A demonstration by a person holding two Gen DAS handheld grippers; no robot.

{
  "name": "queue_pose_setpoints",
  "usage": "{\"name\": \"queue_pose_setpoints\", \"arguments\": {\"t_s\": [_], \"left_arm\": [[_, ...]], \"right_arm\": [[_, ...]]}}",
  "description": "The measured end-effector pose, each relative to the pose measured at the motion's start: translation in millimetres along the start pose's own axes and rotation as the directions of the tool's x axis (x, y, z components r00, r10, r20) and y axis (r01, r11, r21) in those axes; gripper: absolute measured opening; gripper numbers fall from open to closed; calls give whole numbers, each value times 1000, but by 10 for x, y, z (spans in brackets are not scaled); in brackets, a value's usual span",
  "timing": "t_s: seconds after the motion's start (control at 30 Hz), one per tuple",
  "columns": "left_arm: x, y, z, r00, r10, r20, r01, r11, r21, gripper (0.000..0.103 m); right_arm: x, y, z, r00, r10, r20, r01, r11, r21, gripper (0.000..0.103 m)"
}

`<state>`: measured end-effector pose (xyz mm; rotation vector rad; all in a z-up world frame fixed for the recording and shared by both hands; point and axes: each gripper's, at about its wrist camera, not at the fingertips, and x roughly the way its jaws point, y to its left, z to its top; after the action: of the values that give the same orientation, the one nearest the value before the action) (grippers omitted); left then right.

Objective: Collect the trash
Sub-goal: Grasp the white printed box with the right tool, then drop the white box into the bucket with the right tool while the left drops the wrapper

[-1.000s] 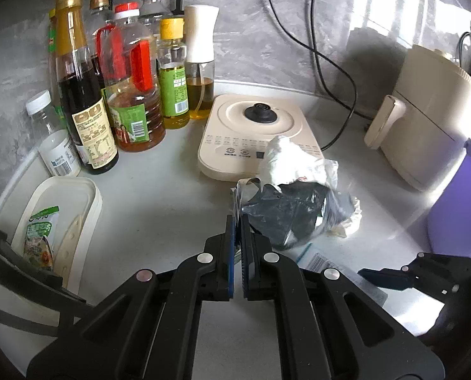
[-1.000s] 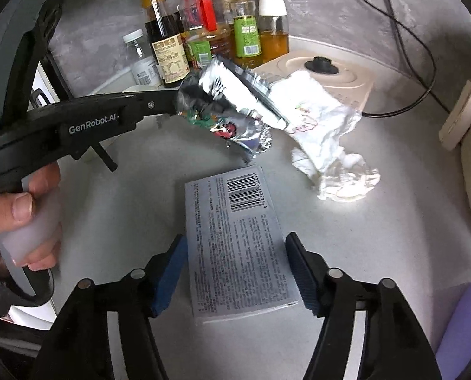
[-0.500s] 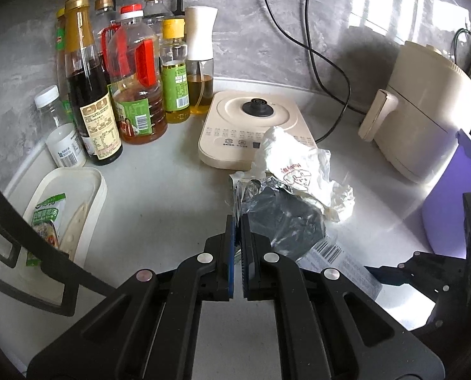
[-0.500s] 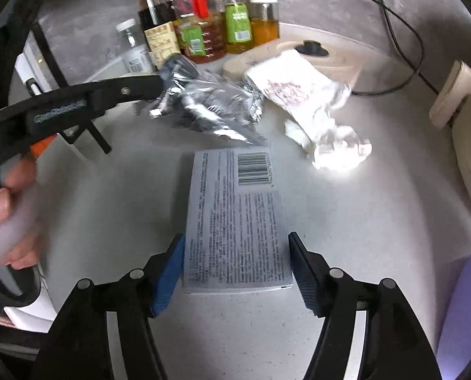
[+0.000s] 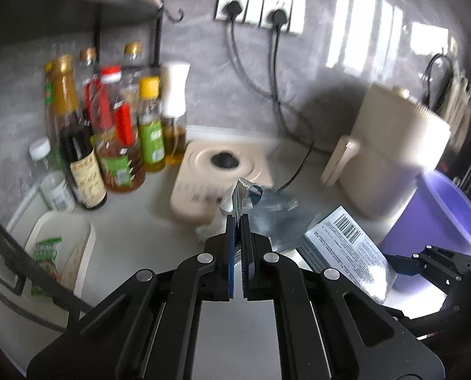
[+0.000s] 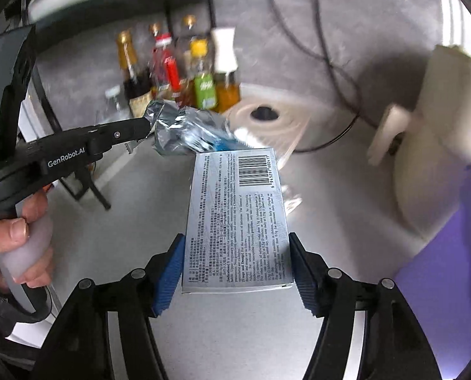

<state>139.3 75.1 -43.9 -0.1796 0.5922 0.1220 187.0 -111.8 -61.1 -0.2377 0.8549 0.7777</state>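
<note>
The left gripper (image 5: 238, 218) pinches a crumpled, seemingly foil wrapper (image 6: 184, 131); the right gripper's (image 6: 235, 264) jaws clamp a barcoded box (image 6: 235, 218) above the worktop (image 6: 108, 237).

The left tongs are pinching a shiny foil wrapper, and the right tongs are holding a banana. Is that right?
Not quite. The left tongs do pinch the shiny foil wrapper, but the right tongs hold a flat gray box with a barcode and small print, not a banana. The right wrist view shows the box squeezed between the blue pads, lifted off the counter.
</note>
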Motion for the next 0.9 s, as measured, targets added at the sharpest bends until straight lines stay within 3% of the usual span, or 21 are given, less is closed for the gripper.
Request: {"name": "queue_pose_setpoints", "arguments": {"t_s": [0.4, 0.9], "left_arm": [[-245, -422, 398, 989, -105, 103, 101, 994, 45, 4], [-194, -1118, 555, 969, -221, 109, 207, 969, 133, 4]], "right_arm": [[-736, -348, 292, 983, -85, 161, 72, 994, 80, 62], [-1355, -853, 151, 936, -259, 240, 209, 954, 213, 63]]}}
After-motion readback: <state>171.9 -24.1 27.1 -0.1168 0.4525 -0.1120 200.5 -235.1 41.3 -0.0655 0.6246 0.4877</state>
